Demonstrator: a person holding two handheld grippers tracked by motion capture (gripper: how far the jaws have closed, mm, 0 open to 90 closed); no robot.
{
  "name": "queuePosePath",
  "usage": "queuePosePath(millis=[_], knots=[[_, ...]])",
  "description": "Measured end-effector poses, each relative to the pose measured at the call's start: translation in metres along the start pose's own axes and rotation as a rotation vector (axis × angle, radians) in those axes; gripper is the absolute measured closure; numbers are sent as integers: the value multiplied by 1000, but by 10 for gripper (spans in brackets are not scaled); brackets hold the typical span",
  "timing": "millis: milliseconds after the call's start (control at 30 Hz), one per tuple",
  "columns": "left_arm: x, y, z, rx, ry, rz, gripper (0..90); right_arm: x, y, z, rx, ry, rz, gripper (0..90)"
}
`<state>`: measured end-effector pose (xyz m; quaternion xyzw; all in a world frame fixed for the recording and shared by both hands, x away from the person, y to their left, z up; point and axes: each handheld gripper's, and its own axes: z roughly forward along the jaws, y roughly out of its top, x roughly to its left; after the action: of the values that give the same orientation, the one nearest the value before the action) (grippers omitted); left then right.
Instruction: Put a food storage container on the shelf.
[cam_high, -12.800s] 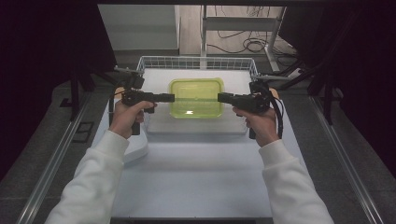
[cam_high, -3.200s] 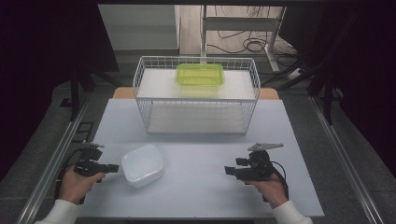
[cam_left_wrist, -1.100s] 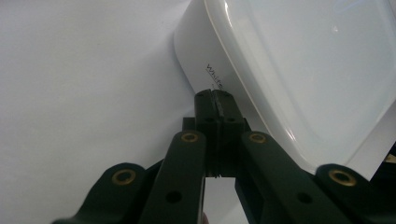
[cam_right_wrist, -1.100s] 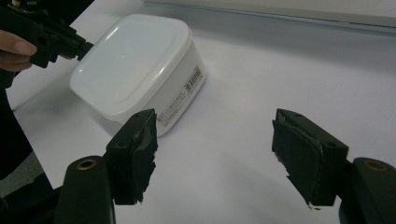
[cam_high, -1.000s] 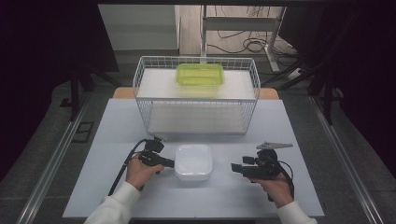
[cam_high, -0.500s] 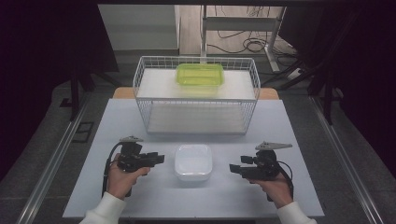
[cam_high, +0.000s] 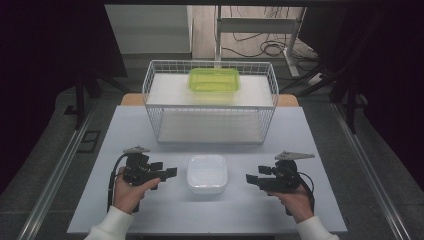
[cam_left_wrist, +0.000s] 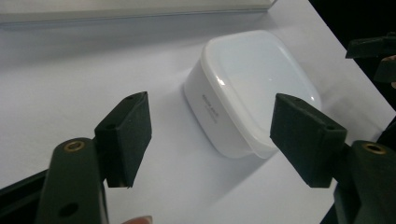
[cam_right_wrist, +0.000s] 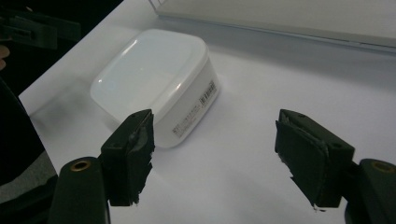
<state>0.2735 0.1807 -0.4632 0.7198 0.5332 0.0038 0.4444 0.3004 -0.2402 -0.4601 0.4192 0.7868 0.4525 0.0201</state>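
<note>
1. Overhead, from the high view, you are working at a pale white rectangular table (cam_high: 150, 125) in a dim room: dark curtains close off both sides, the floor around is grey, and metal rails run along the table's left and right edges. Beyond the far edge, black cables lie on a wooden floor beside a metal frame. A white wire basket (cam_high: 210, 102) stands on the far half of the table with a translucent green plastic lidded container (cam_high: 214, 79) resting in its far part. Nearer you, a white rounded-square plastic box (cam_high: 206, 173) sits on the table between your two tools. Your left gripper (cam_high: 169, 173) is just beside the box's left side, not touching it; your right gripper (cam_high: 251, 179) is a little farther off on the other side.

2. Along the left gripper view, your black jaws stand wide apart with nothing between them. The white box (cam_left_wrist: 254, 88) lies beyond them on bare table, closer to the right-hand jaw, small grey lettering on its side wall. The other tool shows dark at the right edge.

3. Along the right gripper view, your jaws are likewise spread wide and empty. The white box (cam_right_wrist: 156, 79) lies ahead near the left-hand jaw, a printed label with a barcode on its side wall.
</note>
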Motion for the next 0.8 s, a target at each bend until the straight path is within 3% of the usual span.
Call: queuePosePath(millis=[133,367,433,700,800], knots=[[1,-2,0,10,5,3,281,6,3,0,-11,5,6,280],[13,-3,4,24,-40,-57,301,8,5,11,19,7,7,289],[15,-1,9,25,-60,-87,311,6,7,13,19,11,24,309],[16,0,19,43,-116,-119,340,0,16,21,-13,45,71,385],[16,1,25,55,-131,-131,354,-2,18,29,10,67,102,392]])
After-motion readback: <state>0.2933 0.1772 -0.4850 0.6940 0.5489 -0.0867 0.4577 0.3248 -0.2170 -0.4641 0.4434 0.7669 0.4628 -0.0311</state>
